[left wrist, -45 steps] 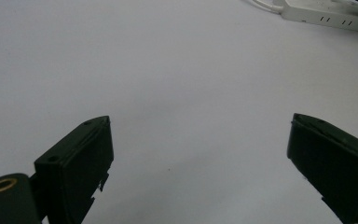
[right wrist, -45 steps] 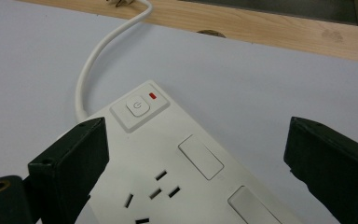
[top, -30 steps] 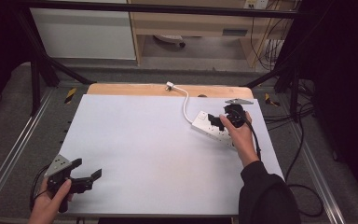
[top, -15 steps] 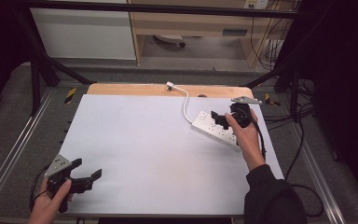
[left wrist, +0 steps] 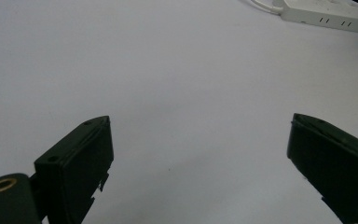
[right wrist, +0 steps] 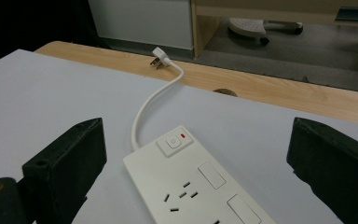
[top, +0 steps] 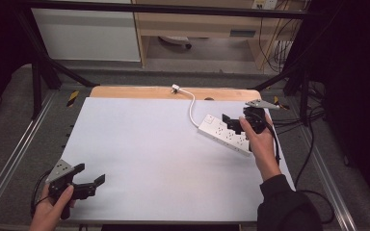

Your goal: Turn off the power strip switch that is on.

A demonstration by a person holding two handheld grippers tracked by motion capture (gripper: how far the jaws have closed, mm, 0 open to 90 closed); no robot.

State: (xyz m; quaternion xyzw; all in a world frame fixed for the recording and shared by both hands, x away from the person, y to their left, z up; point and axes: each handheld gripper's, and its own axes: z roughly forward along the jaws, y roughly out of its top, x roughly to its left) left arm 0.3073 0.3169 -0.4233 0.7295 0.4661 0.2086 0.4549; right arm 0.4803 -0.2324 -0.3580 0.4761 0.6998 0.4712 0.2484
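Note:
A white power strip (top: 220, 133) lies slantwise at the right of the white table top (top: 164, 159). Its white cord (top: 191, 107) curves back to a plug (top: 175, 88) on the wooden strip. My right gripper (top: 227, 122) hovers open over the strip's middle, jaws pointing left. In the right gripper view the power strip (right wrist: 191, 191) with its switch (right wrist: 173, 141) lies between and beyond the wide-apart jaws of the right gripper (right wrist: 198, 140), with nothing held. My left gripper (top: 90, 173) stands open at the near left corner. In the left gripper view the left gripper (left wrist: 200, 135) is above bare table.
A wooden strip (top: 125, 91) runs along the table's far edge, with a round hole (right wrist: 225, 92) in it. Black frame posts (top: 38, 77) stand at the left and right. Cables (top: 313, 139) hang off the right side. A wooden cabinet (top: 197, 24) stands beyond.
My right gripper has shifted a little to the right and nearer over the power strip, so more of the strip's far end shows. The left gripper has stayed put.

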